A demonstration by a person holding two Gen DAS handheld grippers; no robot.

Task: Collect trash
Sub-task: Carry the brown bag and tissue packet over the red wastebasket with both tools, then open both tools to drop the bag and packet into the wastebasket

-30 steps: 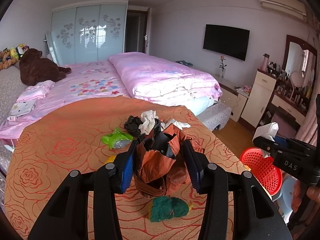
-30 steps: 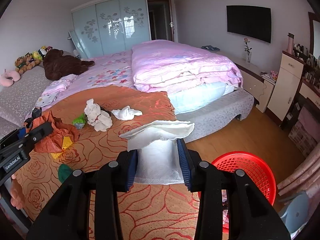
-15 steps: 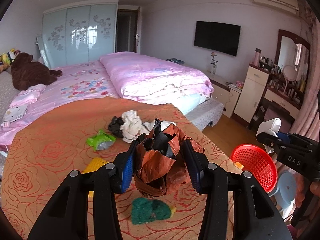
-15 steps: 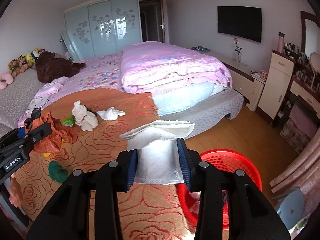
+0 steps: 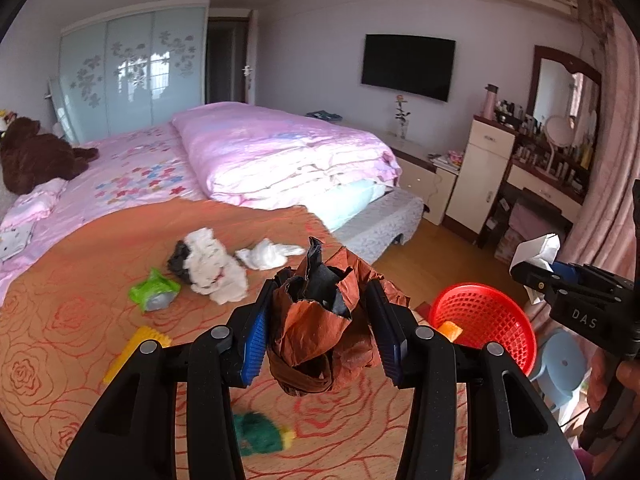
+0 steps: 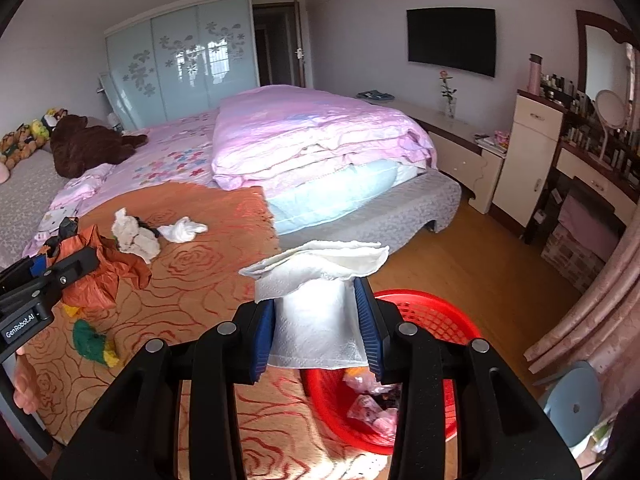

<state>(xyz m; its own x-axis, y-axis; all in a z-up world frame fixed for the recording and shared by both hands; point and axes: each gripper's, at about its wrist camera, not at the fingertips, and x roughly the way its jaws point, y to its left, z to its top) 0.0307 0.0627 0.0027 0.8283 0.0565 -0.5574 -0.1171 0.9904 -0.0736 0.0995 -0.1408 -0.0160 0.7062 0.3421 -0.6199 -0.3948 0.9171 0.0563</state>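
Over the bedspread's near edge: both grippers carry trash toward the red basket [image 6: 424, 364], which stands on the wood floor just off that edge.
Right gripper [image 6: 316, 332]: jaws closed on a folded white paper towel [image 6: 316, 300]; its top fans out above the fingers, its lower hem hangs free over the basket's rim.
Left gripper [image 5: 320, 328]: jaws closed on a crumpled brown-and-black paper wad [image 5: 320, 320], held above the orange rose-patterned bedspread [image 5: 80, 340], not yet over the basket.
Trash left on the bedspread: a green-and-yellow scrap [image 5: 260, 438] near the front edge, a yellow piece [image 5: 134, 350], a green wrapper [image 5: 154, 294], a white crumpled wad with something dark under it [image 5: 212, 266], a white tissue [image 5: 266, 254] toward the far side.
Basket contents: pinkish wrappers and an orange scrap lie inside.
Doing the step well: likely best to bring the towel fully past the rim before opening, since light paper drifts; release low and open wide so it does not cling to the pads.
Left load: the wad looks loosely caught, so travel level and drop it over the basket's centre.
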